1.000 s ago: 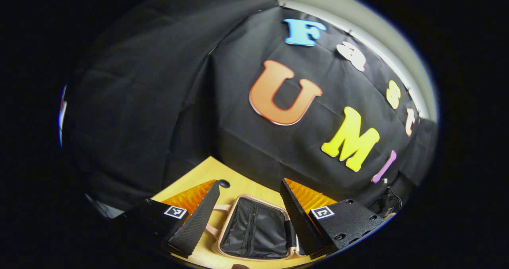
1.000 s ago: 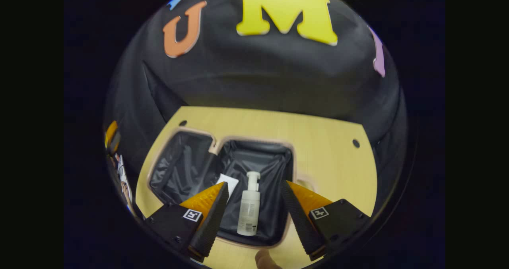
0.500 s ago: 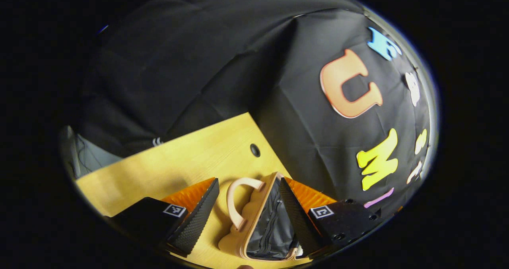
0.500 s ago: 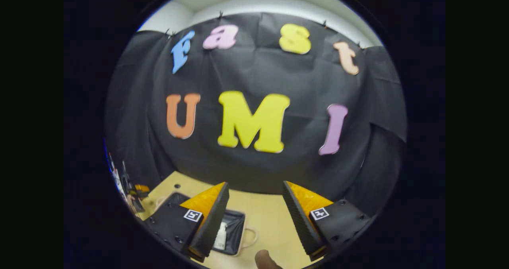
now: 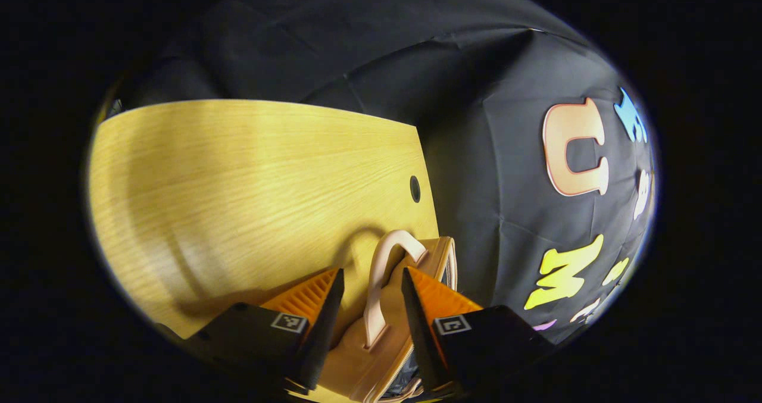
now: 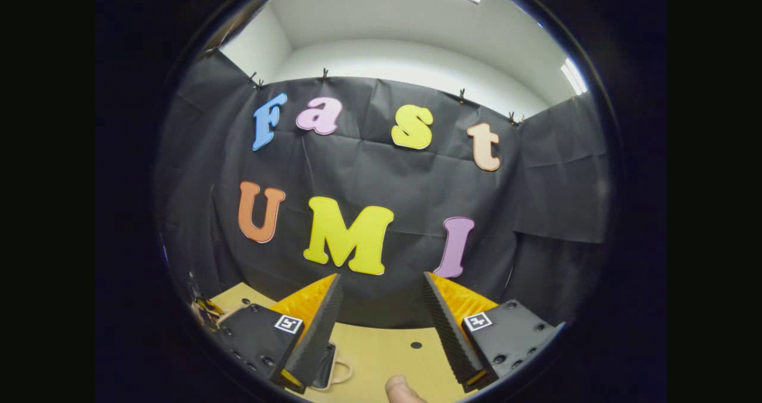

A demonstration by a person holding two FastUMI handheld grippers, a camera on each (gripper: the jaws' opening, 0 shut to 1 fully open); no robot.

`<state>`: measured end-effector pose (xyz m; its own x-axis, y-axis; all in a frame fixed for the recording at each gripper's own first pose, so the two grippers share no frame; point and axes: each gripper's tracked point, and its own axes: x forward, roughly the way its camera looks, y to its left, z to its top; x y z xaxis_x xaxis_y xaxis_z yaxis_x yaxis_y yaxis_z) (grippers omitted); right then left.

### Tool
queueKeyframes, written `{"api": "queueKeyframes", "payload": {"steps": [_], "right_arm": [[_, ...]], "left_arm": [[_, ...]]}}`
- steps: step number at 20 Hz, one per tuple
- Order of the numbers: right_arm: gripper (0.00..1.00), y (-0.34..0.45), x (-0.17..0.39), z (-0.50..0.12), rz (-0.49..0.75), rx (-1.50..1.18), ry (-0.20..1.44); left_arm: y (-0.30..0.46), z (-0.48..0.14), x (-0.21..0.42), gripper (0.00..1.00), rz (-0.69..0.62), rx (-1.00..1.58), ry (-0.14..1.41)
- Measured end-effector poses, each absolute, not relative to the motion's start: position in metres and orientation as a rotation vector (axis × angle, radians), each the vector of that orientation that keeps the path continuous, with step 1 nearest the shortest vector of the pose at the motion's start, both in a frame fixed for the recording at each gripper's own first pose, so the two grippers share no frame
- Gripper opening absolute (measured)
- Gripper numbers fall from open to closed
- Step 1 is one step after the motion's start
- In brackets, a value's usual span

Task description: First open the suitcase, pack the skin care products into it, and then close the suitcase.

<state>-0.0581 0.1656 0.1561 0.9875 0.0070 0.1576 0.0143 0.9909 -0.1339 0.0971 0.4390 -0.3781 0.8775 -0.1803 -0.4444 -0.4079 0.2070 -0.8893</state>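
Now the left gripper (image 5: 369,325) straddles the suitcase (image 5: 381,355) handle (image 5: 381,278) on the counter (image 5: 238,183), fingers parted (touching it? cannot tell). Up by the wall, the right gripper (image 6: 381,325) gapes wide, released, with a fingertip (image 6: 400,390) below.

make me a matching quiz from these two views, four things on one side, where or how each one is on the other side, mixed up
1. suitcase handle
2. right claw
3. round hole
4. fingertip

a. open, holding nothing
b. in the table, near the cloth wall
c. between the fingers of the left claw
d. at the bottom edge of the right gripper view

Pairs: 1-c, 2-a, 3-b, 4-d
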Motion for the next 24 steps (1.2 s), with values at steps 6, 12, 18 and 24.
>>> {"api": "queueKeyframes", "payload": {"steps": [6, 12, 18, 24], "right_arm": [[0.8, 0.113, -0.074, 0.151, -0.075, -0.089, -0.15], [0.8, 0.052, -0.084, 0.147, -0.111, -0.072, -0.163], [0.8, 0.021, -0.088, 0.145, -0.057, -0.059, -0.187], [0.8, -0.011, -0.091, 0.142, 0.019, -0.025, -0.209]], "left_arm": [[0.431, -0.377, 0.098, 0.13, 0.239, -1.295, 0.59], [0.433, -0.32, 0.103, 0.06, 0.272, -1.081, 0.537], [0.409, -0.224, 0.105, 0.03, 0.223, -0.791, 0.448], [0.34, -0.139, 0.099, 0.03, 0.16, -0.534, 0.35]]}}
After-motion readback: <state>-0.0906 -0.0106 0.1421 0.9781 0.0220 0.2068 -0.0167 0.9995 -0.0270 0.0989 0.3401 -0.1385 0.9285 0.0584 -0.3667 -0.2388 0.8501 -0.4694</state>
